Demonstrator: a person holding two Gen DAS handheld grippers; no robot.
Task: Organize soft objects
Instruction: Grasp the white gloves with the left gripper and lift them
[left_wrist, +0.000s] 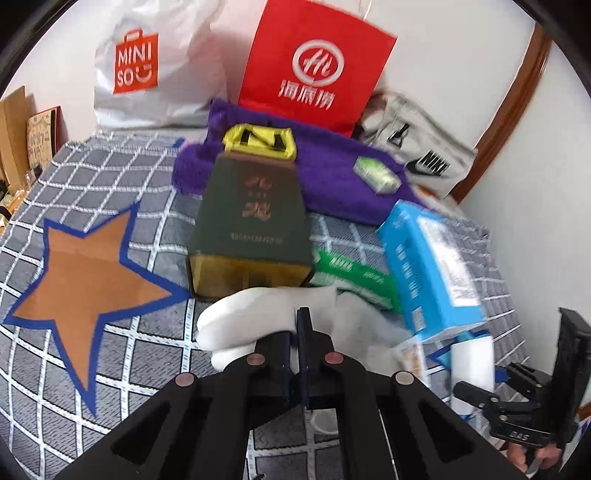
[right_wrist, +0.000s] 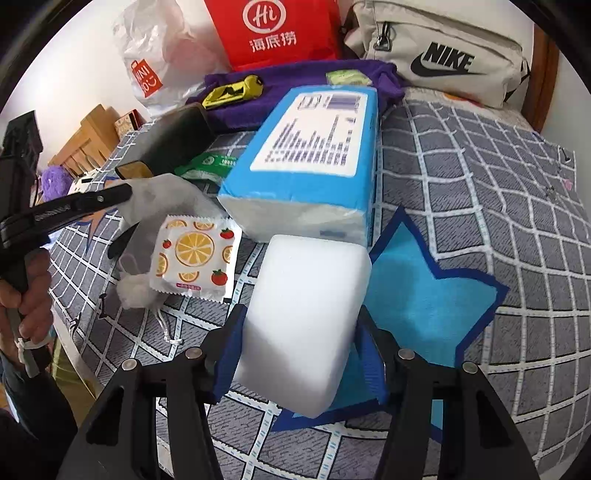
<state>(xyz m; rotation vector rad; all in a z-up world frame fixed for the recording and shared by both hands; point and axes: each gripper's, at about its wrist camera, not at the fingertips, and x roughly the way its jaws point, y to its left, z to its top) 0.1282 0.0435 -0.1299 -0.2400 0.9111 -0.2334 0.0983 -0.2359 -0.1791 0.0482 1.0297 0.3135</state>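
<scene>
My left gripper (left_wrist: 294, 325) is shut on a white sock (left_wrist: 236, 317), pinching its cloth between the blue pads just above the checked bedspread. It also shows from the side in the right wrist view (right_wrist: 122, 192), holding the white cloth (right_wrist: 166, 199). My right gripper (right_wrist: 301, 325) is shut on a white sponge block (right_wrist: 303, 317), held over the light blue star mat (right_wrist: 424, 295). The sponge and right gripper show at the right of the left wrist view (left_wrist: 472, 365). An orange star mat (left_wrist: 85, 280) lies to the left.
On the bed lie a blue tissue pack (right_wrist: 310, 166), a green packet (left_wrist: 351, 277), a dark green box (left_wrist: 251, 229), a purple towel (left_wrist: 332, 173), a fruit-print packet (right_wrist: 192, 254), a Nike bag (right_wrist: 443, 62), a red bag (left_wrist: 310, 66) and a Miniso bag (left_wrist: 147, 66).
</scene>
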